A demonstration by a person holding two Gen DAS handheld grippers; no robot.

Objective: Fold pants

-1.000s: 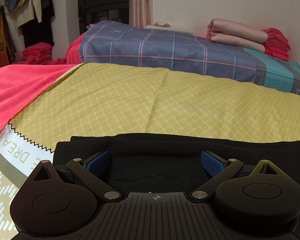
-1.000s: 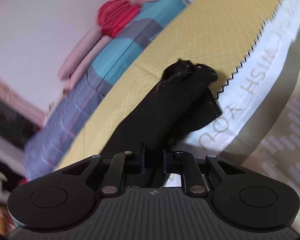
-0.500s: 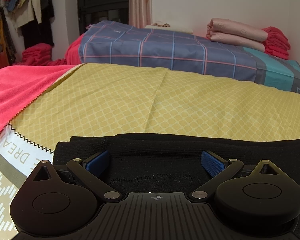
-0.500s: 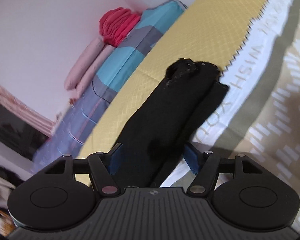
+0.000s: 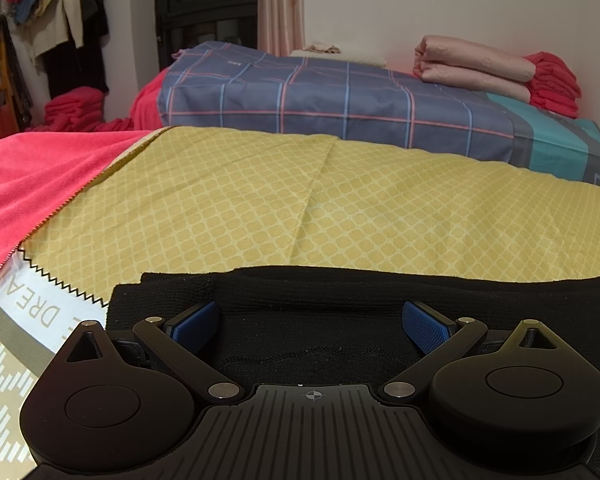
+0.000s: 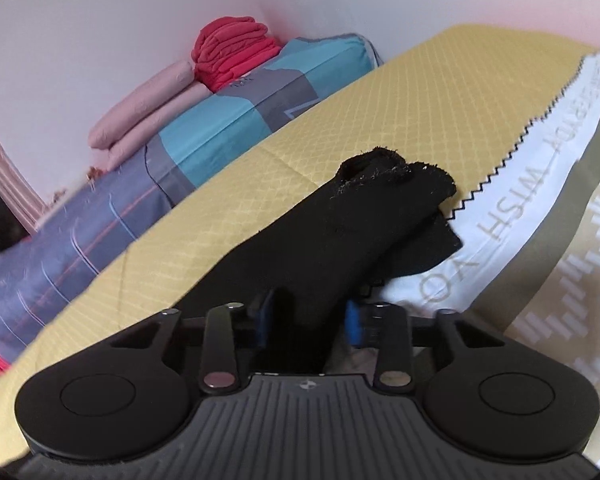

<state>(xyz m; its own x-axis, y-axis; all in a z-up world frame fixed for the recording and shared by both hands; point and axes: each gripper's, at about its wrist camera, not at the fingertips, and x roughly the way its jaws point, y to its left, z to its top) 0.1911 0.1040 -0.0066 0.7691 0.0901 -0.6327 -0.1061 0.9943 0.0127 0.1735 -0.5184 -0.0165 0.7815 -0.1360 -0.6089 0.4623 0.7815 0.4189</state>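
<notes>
- Risk, as I judge it: the right gripper [image 6: 306,316] is closing with a lifted band of the black pants [image 6: 340,236] between its blue pads [image 6: 265,316]; the cloth looks thick and doubled there, so the jaws may catch only the top layer and the under layer may slide out; pads not yet clearly pressing, so I count it as unclamped.
- Second risk: the leg ends at upper centre of the right view lie uneven, one hem overlapping the other near the zigzag border of the yellow bedspread [image 6: 340,120]; any pull from here could skew the fold further.
- Third: the left gripper [image 5: 312,320] stands wide apart, holding nothing; if the right side drags the cloth, nothing pins this end, and the whole garment may creep across the bedspread.
- Position, left view: the pants fill the lower band of the frame, flat, edge running left to right; the gripper's fingers [image 5: 194,322] hover over the cloth, whether touching I cannot tell.
- Position, right view: the pants run diagonally from bottom centre up to right of centre, passing straight between the jaws.
</notes>
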